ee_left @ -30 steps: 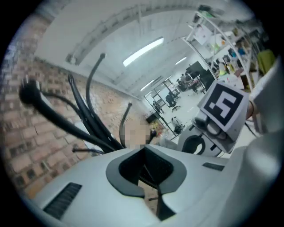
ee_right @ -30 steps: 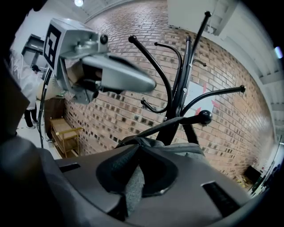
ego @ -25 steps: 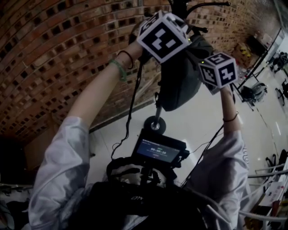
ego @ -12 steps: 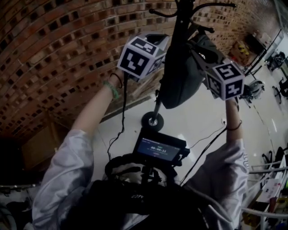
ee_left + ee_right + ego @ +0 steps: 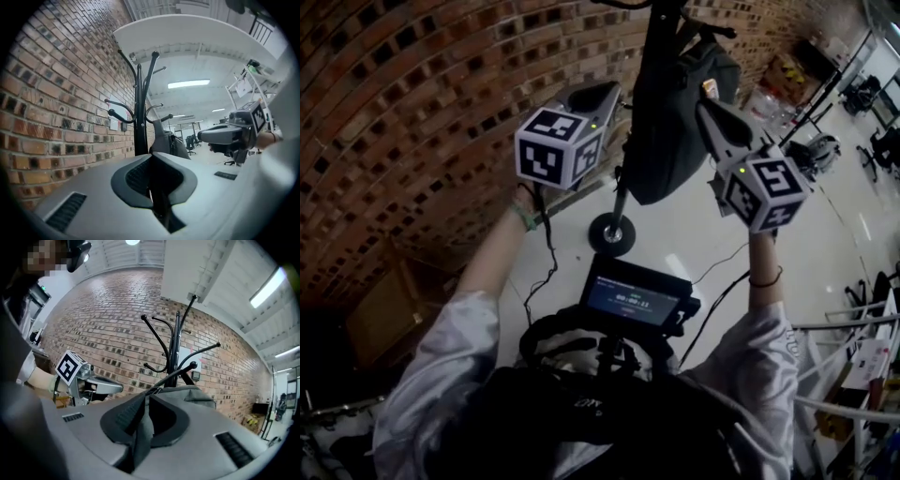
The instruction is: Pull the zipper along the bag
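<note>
A dark grey bag [image 5: 675, 112] hangs on a black coat rack [image 5: 661, 28] by the brick wall. My left gripper [image 5: 614, 89] is left of the pole, apart from the bag. Its jaws are shut with nothing between them [image 5: 151, 157], and the bag [image 5: 171, 143] shows beyond them. My right gripper [image 5: 703, 105] is at the bag's right side. In the right gripper view the bag [image 5: 201, 394] hangs just past the jaws. A grey strip [image 5: 140, 432] from the bag runs between them, and the jaws [image 5: 146, 397] are closing on it.
The rack's round foot [image 5: 611, 234] stands on the pale floor. The brick wall [image 5: 412, 94] runs along the left. A small screen [image 5: 633, 300] sits on the person's chest rig. A cardboard box [image 5: 394, 309] lies low on the left, and office chairs [image 5: 820, 150] stand far right.
My left gripper has come off the bag and moved left of the pole. The right gripper has dropped lower along the bag's right side.
</note>
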A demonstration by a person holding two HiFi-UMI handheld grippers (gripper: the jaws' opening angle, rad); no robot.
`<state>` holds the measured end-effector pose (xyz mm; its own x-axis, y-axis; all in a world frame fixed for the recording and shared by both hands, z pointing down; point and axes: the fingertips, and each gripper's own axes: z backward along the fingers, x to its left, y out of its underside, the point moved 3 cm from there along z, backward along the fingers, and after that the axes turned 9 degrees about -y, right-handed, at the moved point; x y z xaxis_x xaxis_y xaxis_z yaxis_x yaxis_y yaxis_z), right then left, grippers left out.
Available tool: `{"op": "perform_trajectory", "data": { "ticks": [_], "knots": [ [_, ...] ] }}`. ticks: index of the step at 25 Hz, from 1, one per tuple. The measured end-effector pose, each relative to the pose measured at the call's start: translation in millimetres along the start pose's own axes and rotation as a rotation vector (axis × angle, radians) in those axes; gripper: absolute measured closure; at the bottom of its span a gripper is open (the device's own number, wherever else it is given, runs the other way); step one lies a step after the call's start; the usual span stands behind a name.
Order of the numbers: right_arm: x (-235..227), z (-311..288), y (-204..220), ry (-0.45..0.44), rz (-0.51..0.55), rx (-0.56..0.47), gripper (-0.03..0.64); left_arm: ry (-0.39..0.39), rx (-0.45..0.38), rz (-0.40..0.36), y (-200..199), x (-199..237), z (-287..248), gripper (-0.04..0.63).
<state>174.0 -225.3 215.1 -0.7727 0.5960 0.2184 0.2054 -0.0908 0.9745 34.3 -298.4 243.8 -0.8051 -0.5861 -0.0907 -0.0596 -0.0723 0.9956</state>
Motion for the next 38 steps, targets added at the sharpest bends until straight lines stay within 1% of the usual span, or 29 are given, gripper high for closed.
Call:
{"op": "perform_trajectory", "data": {
  "ticks": [1,3,5,7,13,19,21,27,32,35,38],
  "knots": [
    [1,1,8,0.008,-0.023,-0.015,0.594,0.004,0.004,0.011,6,-2,3,0.589],
    [2,2,25,0.023,-0.077,-0.045,0.597,0.008,0.008,0.029,18,-4,10,0.589],
    [7,-1,31,0.036,-0.133,-0.057,0.597,0.011,0.009,0.046,26,-3,14,0.589],
    [9,-6,31,0.040,-0.157,-0.060,0.607,0.016,0.008,0.069,28,-3,14,0.589],
    [14,-12,40,0.017,-0.179,-0.035,0.609,0.020,0.039,0.116,37,-13,16,0.589],
    [34,-25,50,0.002,-0.179,-0.033,0.611,0.027,0.051,0.152,56,-10,29,0.589],
    [39,-25,55,0.003,-0.182,-0.018,0.611,0.034,0.057,0.159,60,-14,31,0.589],
    [43,-23,66,0.011,-0.202,0.007,0.611,0.059,0.080,0.151,72,-28,34,0.589],
    [42,-21,68,0.023,-0.181,0.015,0.611,0.072,0.076,0.143,73,-34,34,0.589],
    [42,-20,71,0.016,-0.186,0.002,0.611,0.075,0.079,0.133,74,-36,34,0.589],
    [42,-19,70,0.024,-0.194,0.017,0.611,0.077,0.080,0.138,73,-36,33,0.589]
  ]
}}
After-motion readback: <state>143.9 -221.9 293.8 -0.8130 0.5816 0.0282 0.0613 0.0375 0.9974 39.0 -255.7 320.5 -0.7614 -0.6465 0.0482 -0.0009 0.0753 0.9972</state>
